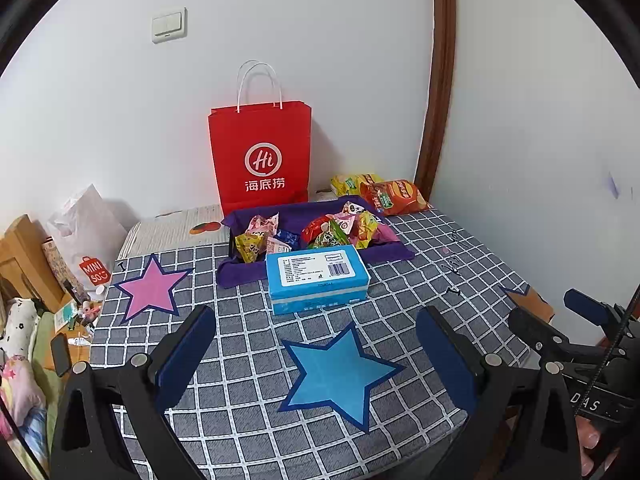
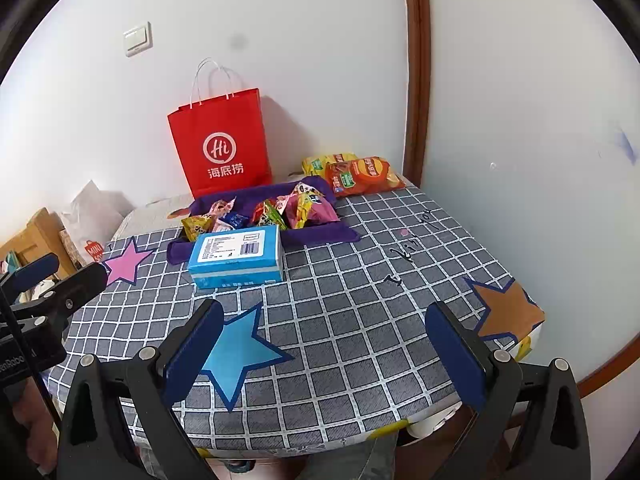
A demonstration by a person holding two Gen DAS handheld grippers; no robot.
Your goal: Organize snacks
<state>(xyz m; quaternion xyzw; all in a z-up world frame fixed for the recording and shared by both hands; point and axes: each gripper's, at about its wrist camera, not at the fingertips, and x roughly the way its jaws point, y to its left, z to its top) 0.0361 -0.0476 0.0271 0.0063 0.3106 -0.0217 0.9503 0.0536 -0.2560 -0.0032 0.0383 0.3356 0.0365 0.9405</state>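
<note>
- Left wrist view: my left hand-held gripper is released, its blue pads spread wide with nothing between them, hovering over the grid-patterned table.
- Directly below its gap lies a blue star printed on the cloth; a pink star sits ahead and to the left.
- Straight ahead stands a blue box, label up, touching the front edge of the purple tray — the tray holds a heap of small wrapped snacks.
- Behind the tray, a red paper bag stands against the wall; ahead to the right of it lie an orange chip bag and a yellow chip bag, touching each other.
- My right hand-held gripper shows at the right edge; I cannot tell its state from here.
- Right wrist view: my right hand-held gripper is released too, fingers wide apart and holding nothing.
- The blue box lies ahead and left, the purple tray of snacks just beyond it.
- The orange chip bag rests farther ahead, beside the tray's far right corner.
</note>
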